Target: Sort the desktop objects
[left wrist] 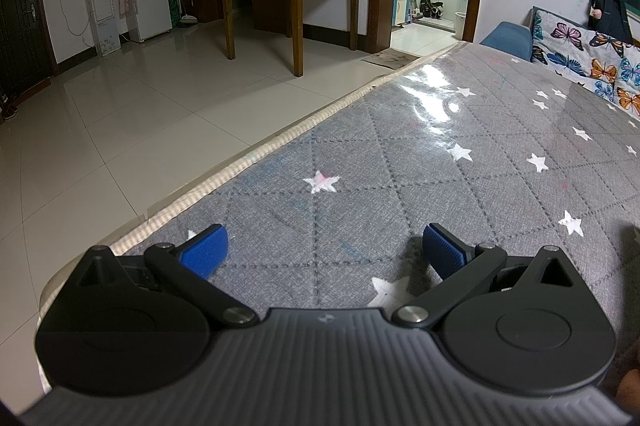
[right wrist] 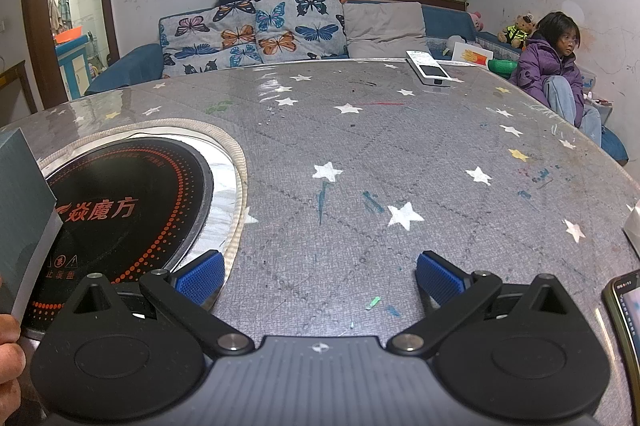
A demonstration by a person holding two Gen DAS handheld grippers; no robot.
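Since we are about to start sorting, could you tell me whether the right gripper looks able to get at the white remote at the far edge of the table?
Probably yes: the right gripper is open, and bare tablecloth lies between it and the remote.

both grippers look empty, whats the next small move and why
Probably ease the right gripper forward toward the white remote at the table's far edge. Both grippers are open and hold nothing, and the left gripper faces only bare star-patterned tablecloth, so the right side has the only clear target ahead.
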